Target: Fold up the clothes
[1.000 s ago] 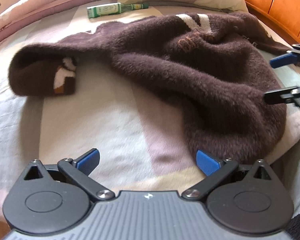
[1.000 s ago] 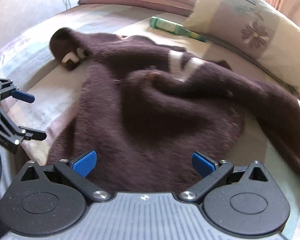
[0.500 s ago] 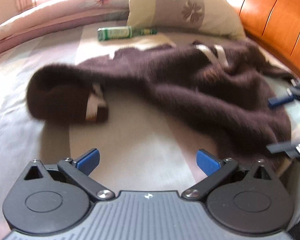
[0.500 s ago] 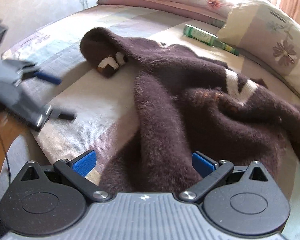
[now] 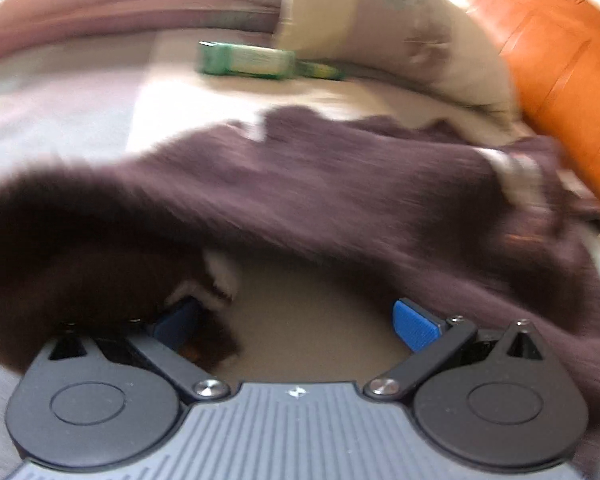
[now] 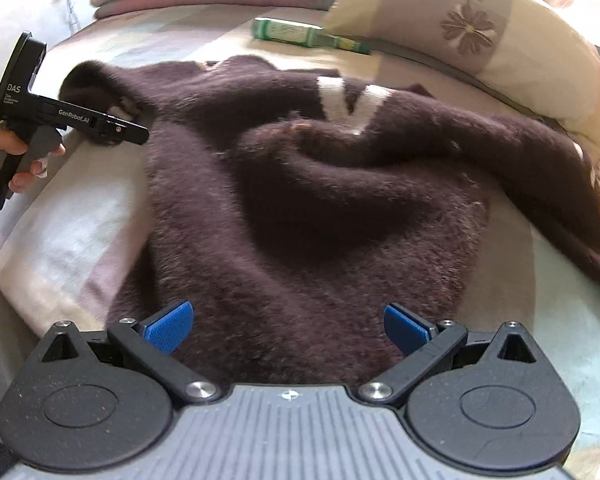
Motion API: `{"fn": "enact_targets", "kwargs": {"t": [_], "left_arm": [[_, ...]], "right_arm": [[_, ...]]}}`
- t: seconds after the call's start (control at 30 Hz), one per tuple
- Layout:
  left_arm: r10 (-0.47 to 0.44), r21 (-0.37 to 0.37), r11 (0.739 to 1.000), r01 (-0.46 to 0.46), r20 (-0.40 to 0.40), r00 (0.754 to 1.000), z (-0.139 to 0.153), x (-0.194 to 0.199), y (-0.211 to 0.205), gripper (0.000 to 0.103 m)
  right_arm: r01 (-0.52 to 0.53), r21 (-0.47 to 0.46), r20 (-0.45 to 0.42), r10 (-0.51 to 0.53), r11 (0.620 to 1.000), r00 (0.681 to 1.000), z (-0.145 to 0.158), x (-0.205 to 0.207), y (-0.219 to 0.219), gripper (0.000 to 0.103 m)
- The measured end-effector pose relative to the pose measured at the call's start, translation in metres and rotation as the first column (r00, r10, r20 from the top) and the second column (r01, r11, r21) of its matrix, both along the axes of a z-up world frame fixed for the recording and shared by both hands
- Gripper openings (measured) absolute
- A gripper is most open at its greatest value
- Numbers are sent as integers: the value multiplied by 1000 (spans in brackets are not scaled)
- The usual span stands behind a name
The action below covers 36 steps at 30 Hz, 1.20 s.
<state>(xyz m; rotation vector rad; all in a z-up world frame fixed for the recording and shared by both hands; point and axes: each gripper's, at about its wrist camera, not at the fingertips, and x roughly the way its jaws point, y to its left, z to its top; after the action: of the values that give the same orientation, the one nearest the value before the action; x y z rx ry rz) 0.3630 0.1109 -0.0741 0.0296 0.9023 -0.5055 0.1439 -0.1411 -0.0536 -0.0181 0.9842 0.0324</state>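
Left claw point(image 5: 296, 320), jaws spread wide, had closed in on the sweater point(image 6: 300, 200) sleeve cuff point(image 5: 216, 276) at lower left; my right claw point(image 6: 288, 328) hung wide over the hem. Cuff grab looked next.

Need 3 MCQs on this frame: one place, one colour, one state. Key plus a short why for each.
1. Where does the green bottle lie?
A. on the sweater
B. on the bed beside the pillow
C. between the right gripper's fingers

2. What colour is the sweater?
A. dark brown with white stripes
B. grey
C. red

3. How do the right gripper fingers stand?
A. shut on the sweater
B. shut on nothing
C. open

Key: 1 B, the bottle rests on the sheet by the pillow, clear of the sweater. 2 A, brown knit with white bands. 3 C, the blue pads sit wide apart above the hem.
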Motion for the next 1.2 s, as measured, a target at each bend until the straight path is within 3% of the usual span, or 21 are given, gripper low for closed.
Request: {"fn": "enact_targets", "kwargs": {"t": [0.13,0.23,0.3,0.37,0.43,0.53,0.67,0.83,1.0,1.13,1.2], "left_arm": [[122,96,987,-128,66,990,-4,29,6,102],[207,178,956,-234,157,966,-7,50,18,102],[274,183,932,-312,206,939,-7,57,32,102],[358,186,893,-409,256,898,-6,60,48,102],[410,152,882,-446,218,885,-7,56,66,102],[401,122,899,-420,157,903,-5,41,86,102],[333,165,922,-350,124,935,10,6,98,102],[224,112,963,-244,166,960,62,-21,98,102],[114,71,989,-130,199,973,95,11,69,102],[89,24,995,-92,126,988,75,62,43,102],[136,67,988,-140,56,989,53,77,41,102]], "right_arm": [[35,27,9,-36,999,999,-2,7,-8,103],[50,26,13,-50,998,999,-1,10,-12,103],[54,20,11,-54,998,998,-2,11,-13,103],[58,3,7,-58,998,998,-4,11,-16,103],[66,-5,0,-66,998,998,-6,10,-19,103],[72,4,-11,-71,997,997,-9,11,-24,103],[66,1,-11,-66,998,998,-7,13,-22,103],[64,10,1,-64,998,998,-3,16,-19,103],[74,31,10,-74,997,997,-1,14,-13,103],[84,28,2,-84,996,996,2,8,-5,103],[86,24,9,-86,996,996,6,3,-3,103]]}}
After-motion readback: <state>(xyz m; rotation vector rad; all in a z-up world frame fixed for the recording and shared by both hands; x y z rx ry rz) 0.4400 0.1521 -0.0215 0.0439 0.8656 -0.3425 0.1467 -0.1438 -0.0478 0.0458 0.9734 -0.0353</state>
